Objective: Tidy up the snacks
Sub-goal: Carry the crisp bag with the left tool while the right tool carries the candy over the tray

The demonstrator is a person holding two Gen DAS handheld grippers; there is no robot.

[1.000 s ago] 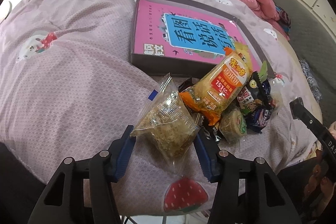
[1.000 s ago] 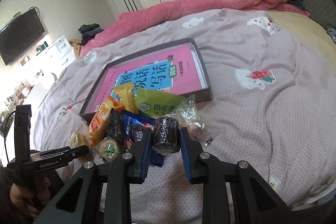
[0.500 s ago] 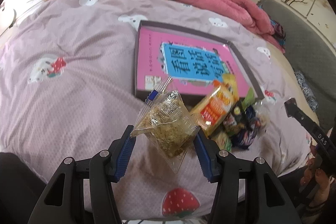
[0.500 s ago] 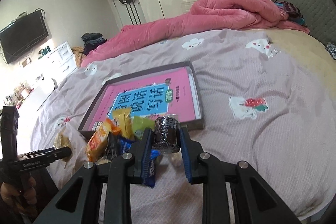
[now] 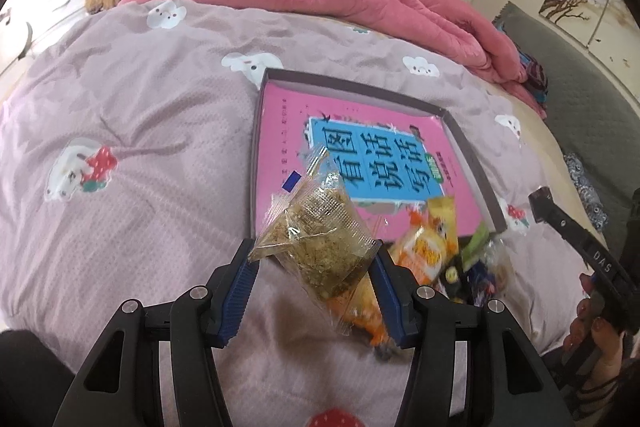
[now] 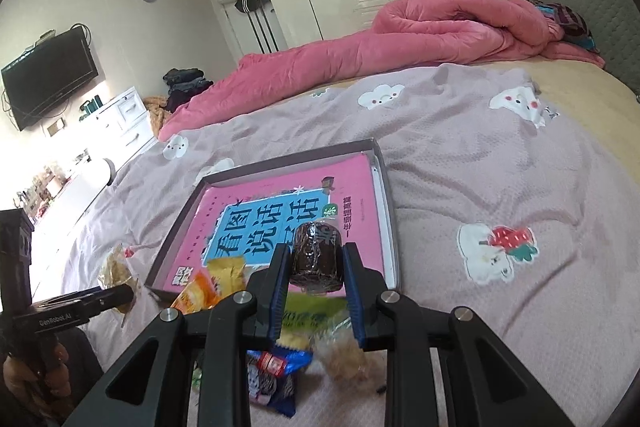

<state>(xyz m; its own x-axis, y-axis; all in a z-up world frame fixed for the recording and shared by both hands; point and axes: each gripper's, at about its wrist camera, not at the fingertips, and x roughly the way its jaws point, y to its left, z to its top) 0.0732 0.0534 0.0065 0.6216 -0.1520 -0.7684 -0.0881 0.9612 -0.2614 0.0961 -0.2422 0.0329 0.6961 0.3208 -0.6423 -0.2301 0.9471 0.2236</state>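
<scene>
A clear bag of crumbly snack (image 5: 320,231) sits squeezed between the blue fingers of the left gripper (image 5: 314,269), lifted up just in front of the flat box (image 5: 472,143). A dark round cake in a clear wrap (image 6: 317,259) is pinched the same way by the right gripper (image 6: 316,283), up over the near edge of the box. Both are held high, probably so they can be carried over the box wall and set inside. The box lies on the bed (image 5: 152,131) with a pink book (image 5: 360,147) flat in it. The other snacks (image 6: 276,359) are in a heap on the bed, touching the near side of the box: an orange pack, a green one, a blue one. They look blurry, so I cannot tell how many there are. A pink blanket (image 6: 400,43) is bunched up well behind the box.
</scene>
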